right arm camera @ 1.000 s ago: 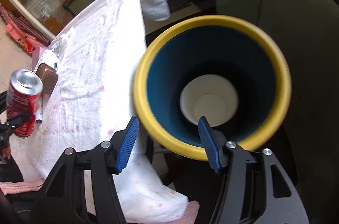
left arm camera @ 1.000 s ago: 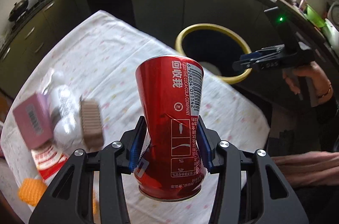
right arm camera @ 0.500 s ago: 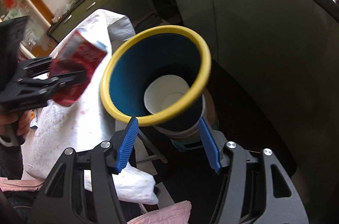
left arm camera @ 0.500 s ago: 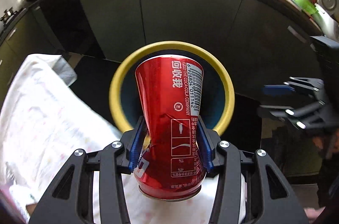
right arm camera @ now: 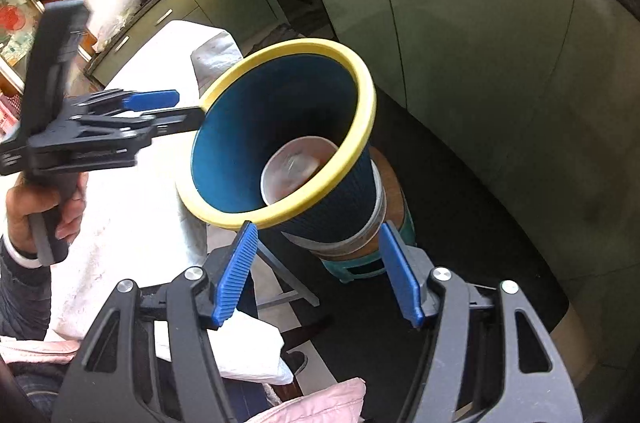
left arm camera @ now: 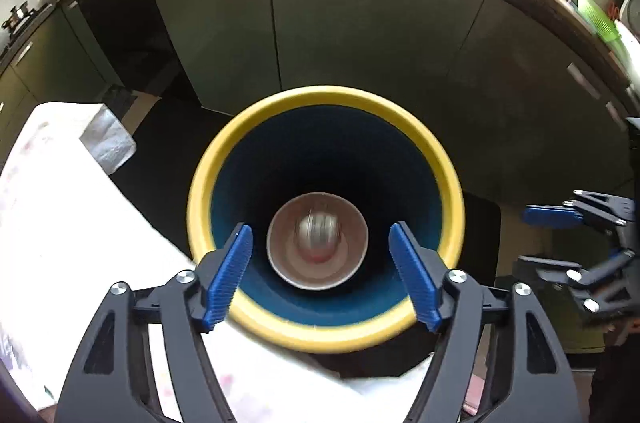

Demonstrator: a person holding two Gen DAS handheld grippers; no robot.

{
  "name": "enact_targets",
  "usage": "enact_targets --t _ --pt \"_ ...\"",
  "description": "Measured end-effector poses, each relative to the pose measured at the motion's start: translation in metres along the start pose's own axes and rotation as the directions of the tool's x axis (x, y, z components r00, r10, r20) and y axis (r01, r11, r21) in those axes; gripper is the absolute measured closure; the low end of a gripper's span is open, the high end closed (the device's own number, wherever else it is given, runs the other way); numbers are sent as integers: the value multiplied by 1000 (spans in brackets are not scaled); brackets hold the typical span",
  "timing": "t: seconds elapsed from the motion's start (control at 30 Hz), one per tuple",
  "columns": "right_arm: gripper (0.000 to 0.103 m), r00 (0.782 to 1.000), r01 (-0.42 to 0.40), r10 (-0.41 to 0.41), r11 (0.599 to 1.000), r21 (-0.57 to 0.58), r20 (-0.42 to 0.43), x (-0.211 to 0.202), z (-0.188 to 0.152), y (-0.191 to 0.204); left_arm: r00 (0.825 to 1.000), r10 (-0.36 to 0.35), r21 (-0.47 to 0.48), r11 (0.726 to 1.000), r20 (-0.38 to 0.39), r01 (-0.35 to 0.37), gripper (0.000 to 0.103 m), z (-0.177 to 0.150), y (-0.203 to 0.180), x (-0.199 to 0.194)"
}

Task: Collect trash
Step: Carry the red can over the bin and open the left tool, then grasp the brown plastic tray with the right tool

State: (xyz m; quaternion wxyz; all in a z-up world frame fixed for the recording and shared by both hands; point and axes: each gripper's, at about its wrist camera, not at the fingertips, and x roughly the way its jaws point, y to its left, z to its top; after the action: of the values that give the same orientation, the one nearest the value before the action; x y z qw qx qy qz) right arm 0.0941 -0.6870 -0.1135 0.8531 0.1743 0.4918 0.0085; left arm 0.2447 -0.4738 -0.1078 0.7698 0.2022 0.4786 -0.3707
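The yellow-rimmed bin [left arm camera: 320, 93], blue inside, stands right below my left gripper [left arm camera: 320, 229]. Its jaws are opening and nothing is between them. The red cola can [left arm camera: 318, 233] is a grey-red blur deep in the bin, over a white paper cup [left arm camera: 280, 263] at the bottom. In the right wrist view the left gripper [right arm camera: 152, 99] hangs over the left edge of the bin's rim [right arm camera: 304, 43]. My right gripper [right arm camera: 318, 227] stays beside the bin, its jaws opening and bare. The cup [right arm camera: 280, 179] shows inside the bin.
A table under a white flowered cloth [left arm camera: 60, 223] stands left of the bin. Green kitchen cabinets [left arm camera: 360, 23] curve behind it. The bin rests on a round stool [right arm camera: 360, 263]. A person's hand [right arm camera: 40, 207] holds the left gripper. The right gripper [left arm camera: 560, 235] is at the right edge.
The left gripper carried the can from over the table to above the bin, then opened; the can has left its jaws and is falling into the bin. The right gripper drew back from the bin.
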Motion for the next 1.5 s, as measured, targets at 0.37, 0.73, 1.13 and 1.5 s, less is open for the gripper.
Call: enact_targets --t 0.37,0.73,1.13,1.5 --pt "40 997 -70 67 991 -111 -34 20 4 59 970 6 -103 994 242 20 5 -113 23 -148" --pt "31 964 -268 234 828 -493 -130 36 14 222 935 139 -292 956 325 -40 5 -261 86 -241" --pt "20 940 -328 228 403 -854 -253 89 11 366 924 252 -387 913 287 -129 5 -332 112 -263" --pt "23 922 -381 203 326 -865 -330 130 24 407 923 248 -436 894 295 -101 5 -345 127 -267"
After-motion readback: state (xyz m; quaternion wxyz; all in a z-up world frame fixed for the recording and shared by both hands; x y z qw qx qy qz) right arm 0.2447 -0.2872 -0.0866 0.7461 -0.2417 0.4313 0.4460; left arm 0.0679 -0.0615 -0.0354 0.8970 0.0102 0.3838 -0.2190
